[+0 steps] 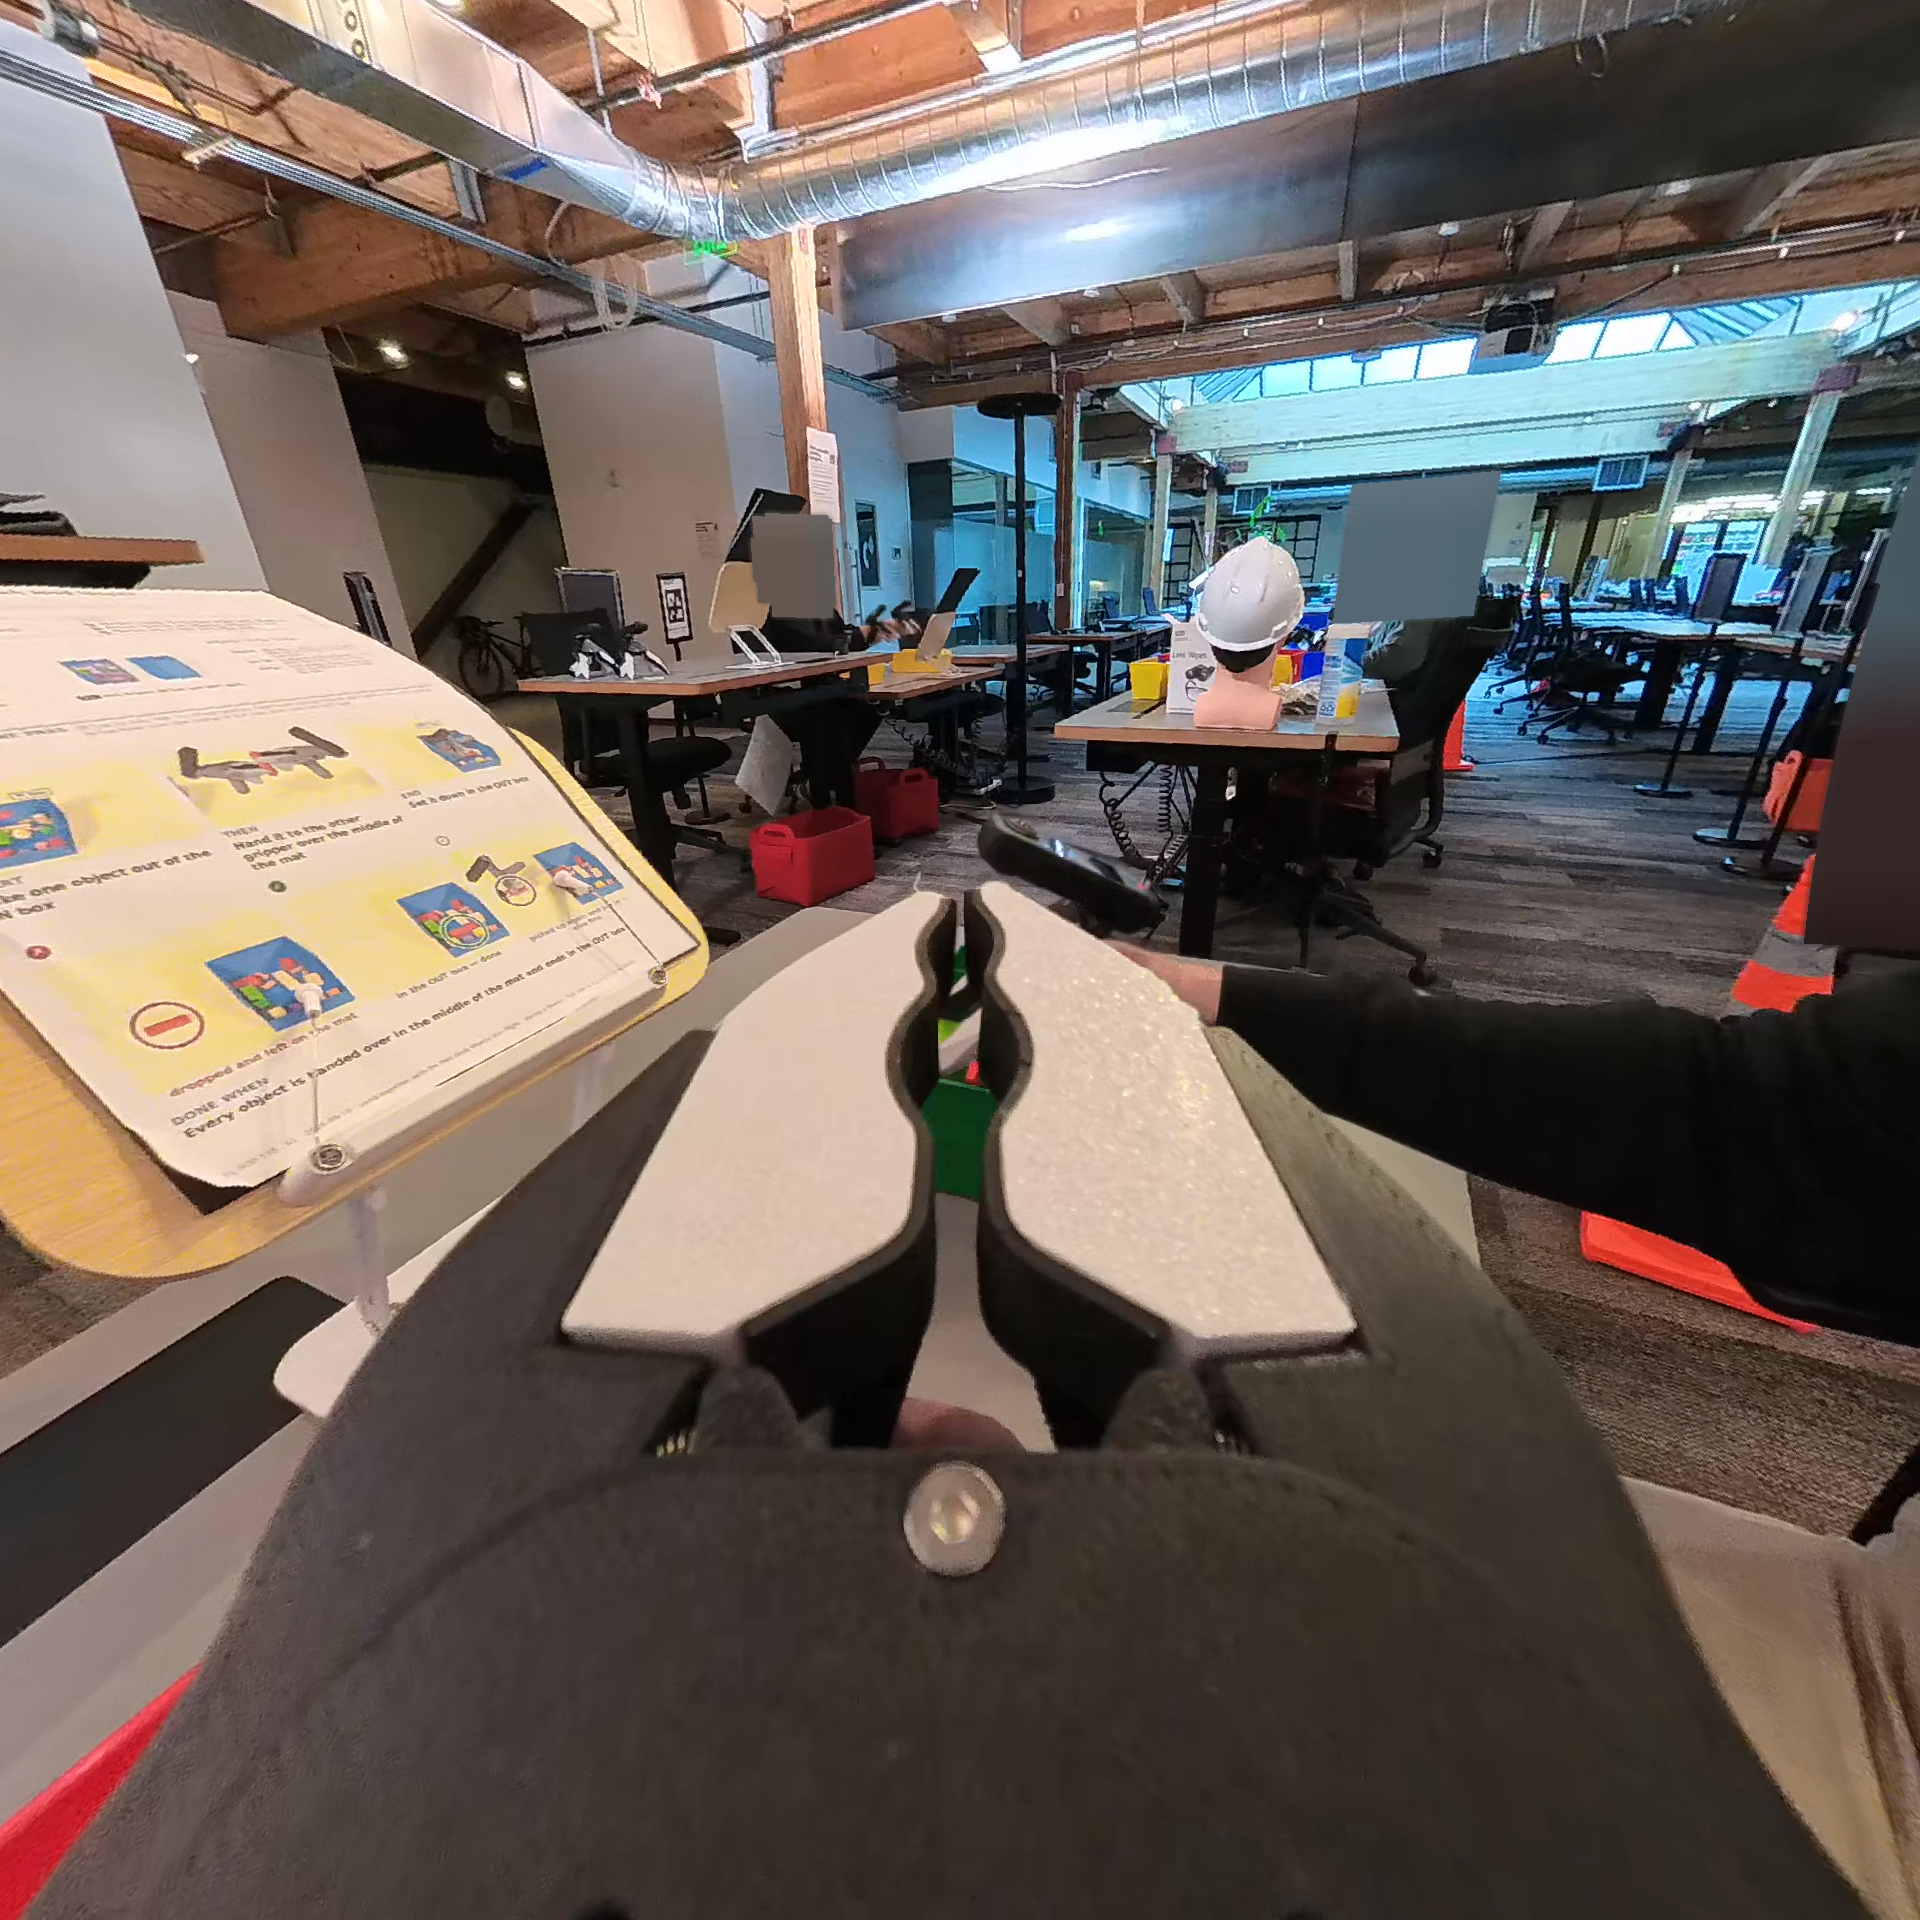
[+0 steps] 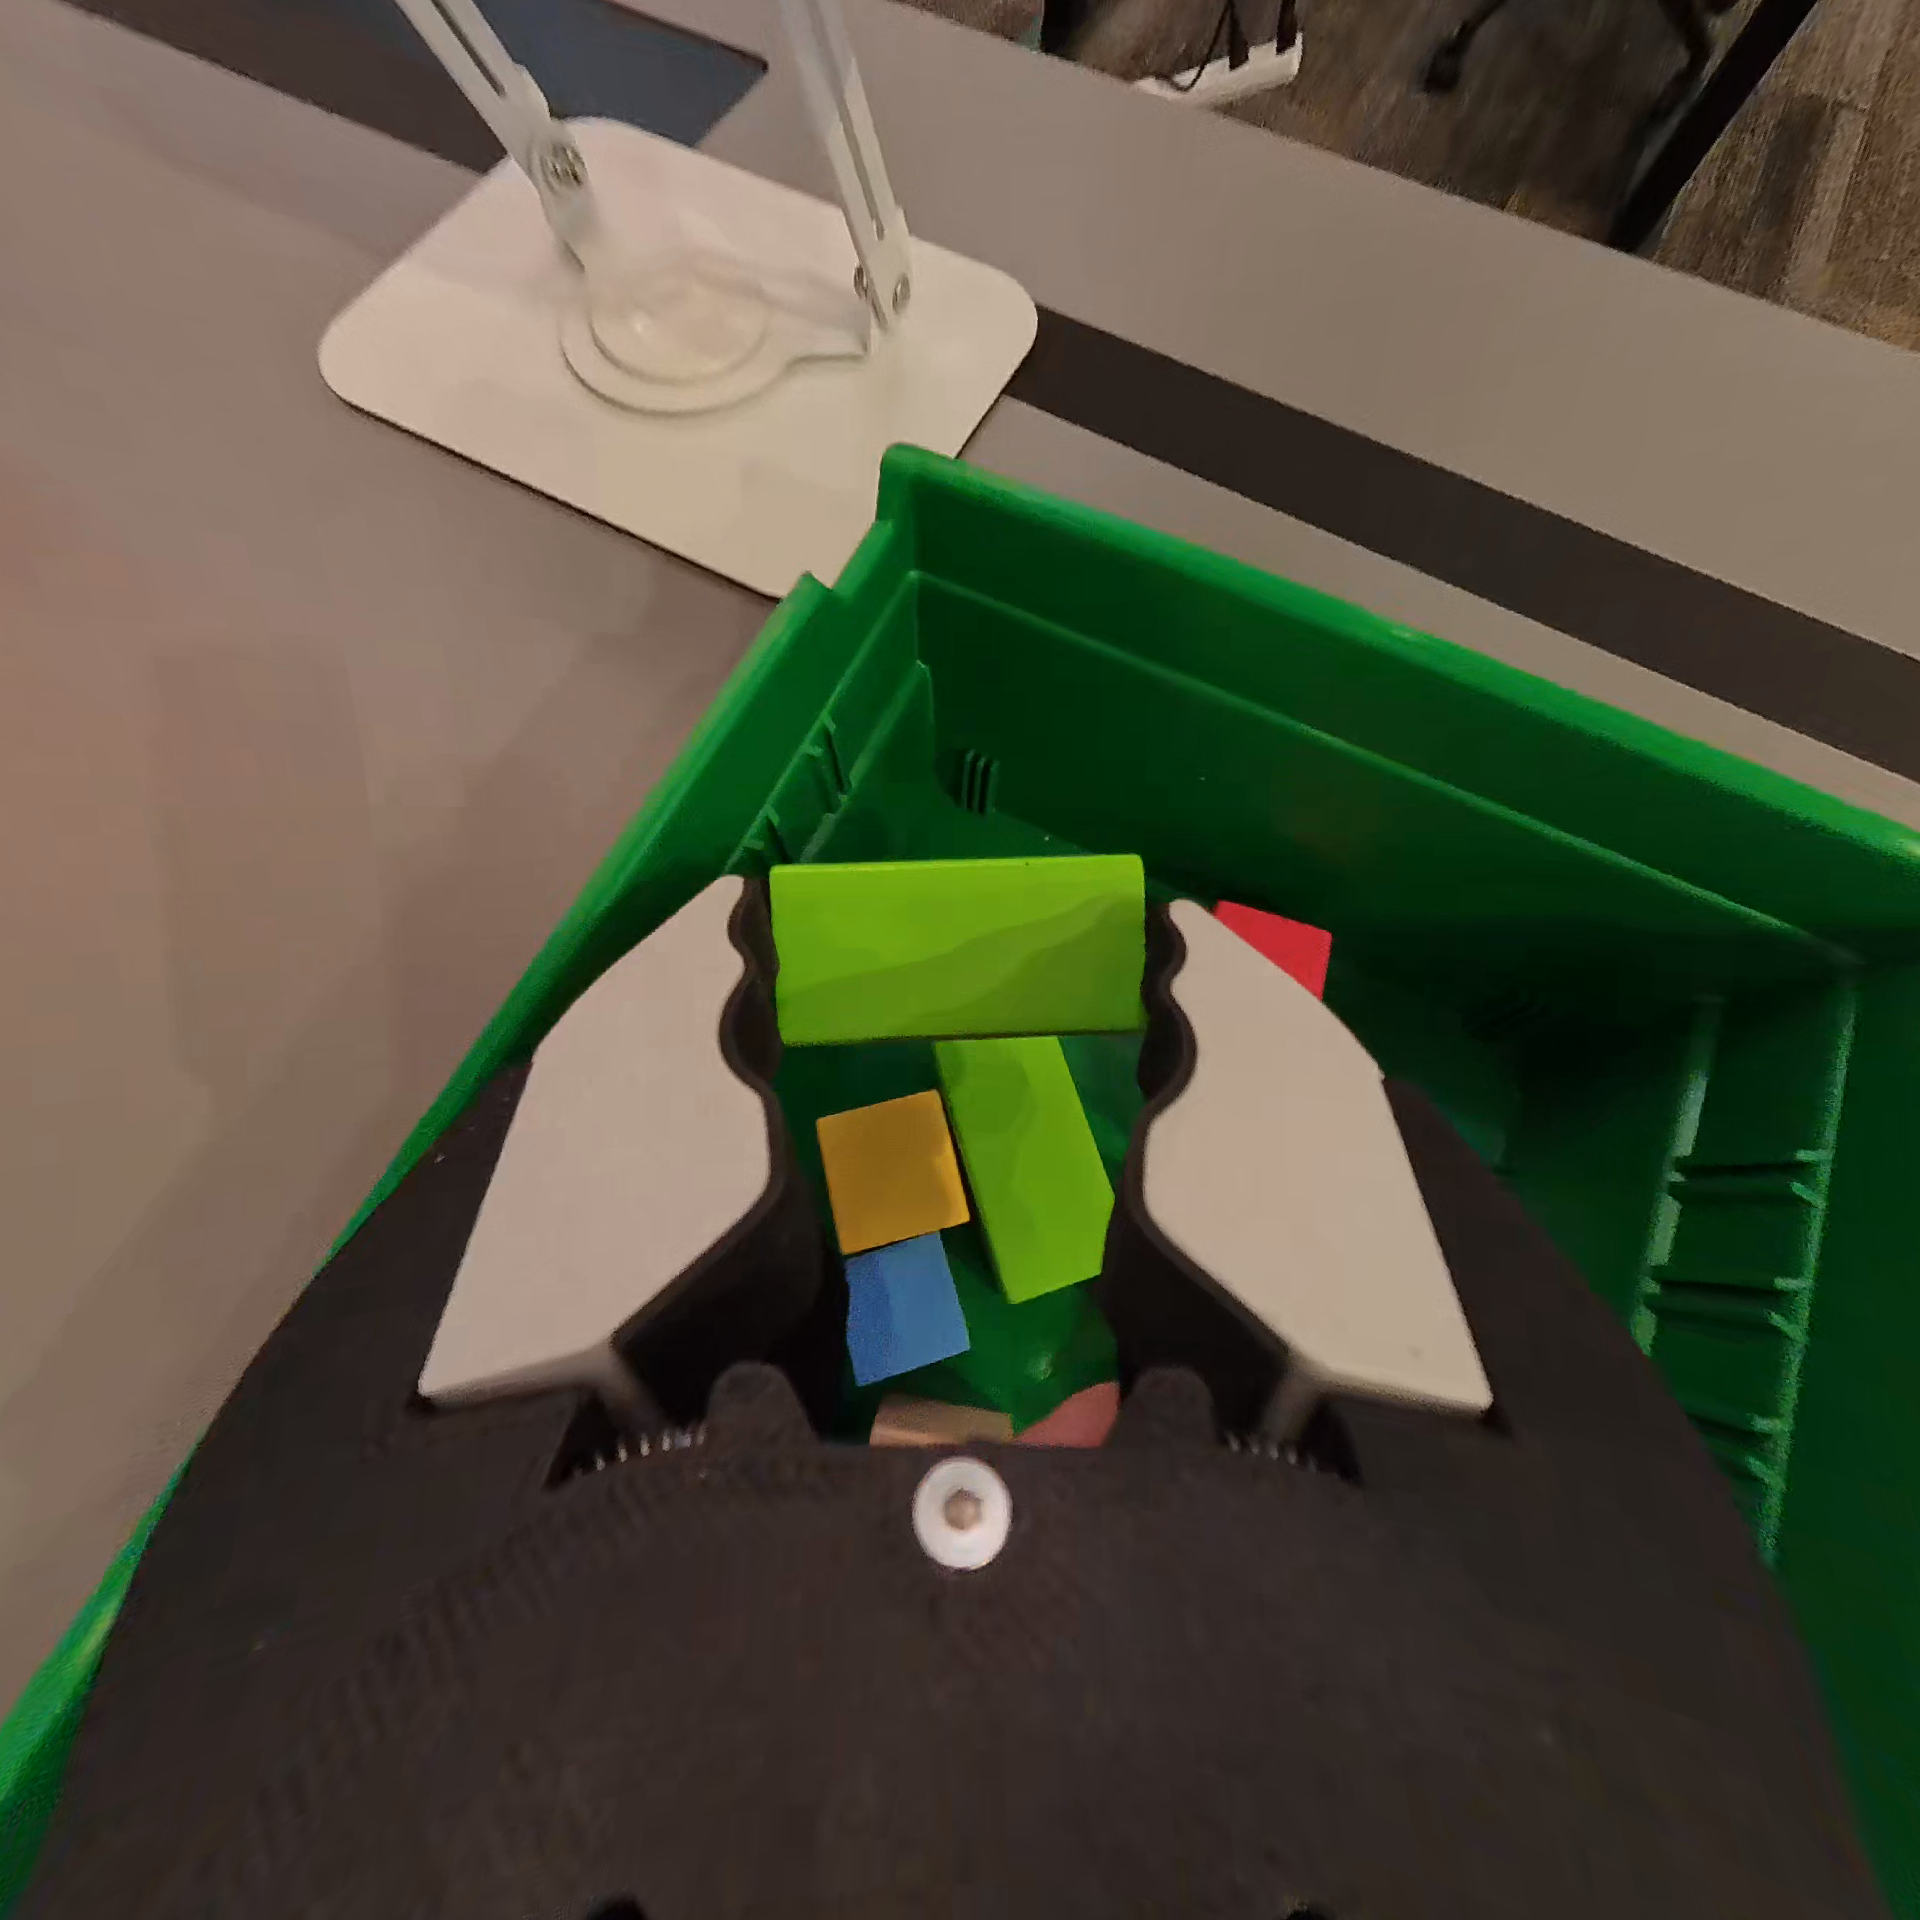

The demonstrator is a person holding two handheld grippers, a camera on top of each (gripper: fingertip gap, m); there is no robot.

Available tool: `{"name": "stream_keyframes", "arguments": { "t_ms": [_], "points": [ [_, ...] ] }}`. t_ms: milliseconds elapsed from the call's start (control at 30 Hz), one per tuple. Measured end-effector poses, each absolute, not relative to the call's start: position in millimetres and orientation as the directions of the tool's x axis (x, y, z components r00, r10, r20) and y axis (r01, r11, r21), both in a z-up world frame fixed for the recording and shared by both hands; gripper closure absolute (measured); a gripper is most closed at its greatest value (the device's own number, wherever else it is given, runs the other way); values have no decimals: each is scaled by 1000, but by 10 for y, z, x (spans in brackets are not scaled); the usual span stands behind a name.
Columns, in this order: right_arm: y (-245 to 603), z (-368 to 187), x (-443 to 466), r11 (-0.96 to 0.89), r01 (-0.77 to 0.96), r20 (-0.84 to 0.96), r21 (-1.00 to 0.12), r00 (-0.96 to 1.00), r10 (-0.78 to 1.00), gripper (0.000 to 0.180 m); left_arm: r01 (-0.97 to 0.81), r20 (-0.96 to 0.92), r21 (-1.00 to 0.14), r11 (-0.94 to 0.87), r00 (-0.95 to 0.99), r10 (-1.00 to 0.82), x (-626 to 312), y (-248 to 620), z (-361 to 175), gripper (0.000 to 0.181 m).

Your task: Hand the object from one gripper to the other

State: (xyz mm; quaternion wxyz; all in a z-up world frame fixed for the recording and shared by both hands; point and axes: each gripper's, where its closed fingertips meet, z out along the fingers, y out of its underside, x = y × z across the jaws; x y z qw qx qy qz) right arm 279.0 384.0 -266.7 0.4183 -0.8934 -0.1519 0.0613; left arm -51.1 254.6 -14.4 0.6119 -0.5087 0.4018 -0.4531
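Observation:
My right gripper (image 2: 958,940) is shut on a light green block (image 2: 956,948), held crosswise between its fingertips over the inside of a green bin (image 2: 1351,748). Under it in the bin lie another light green block (image 2: 1029,1164), a yellow block (image 2: 891,1169), a blue block (image 2: 904,1314) and a red block (image 2: 1276,943). My left gripper (image 1: 961,914) is shut and empty, raised above the table and pointing out into the room. Through the gap between its fingers a bit of the green bin (image 1: 956,1132) shows. A black-sleeved arm (image 1: 1558,1081) reaches in from the right with the other gripper's handle (image 1: 1070,873).
An instruction sheet on a wooden board (image 1: 312,894) stands at the left on a white stand, whose base (image 2: 675,343) lies just beyond the bin. A red container's edge (image 1: 83,1787) shows at the bottom left. The grey table's far edge (image 2: 1455,260) runs behind the bin. The tips of one gripper are about 45 cm away from the tips of the other.

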Motion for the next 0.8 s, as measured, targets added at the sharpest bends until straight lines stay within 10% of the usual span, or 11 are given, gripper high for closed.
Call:
{"name": "stream_keyframes", "arguments": {
  "t_ms": [800],
  "points": [
    [3864,-3313,2911,-790,284,50,-543,950,307,111,45,-26,-998,46,373,-928,-750,2861,-286,169]
  ]
}}
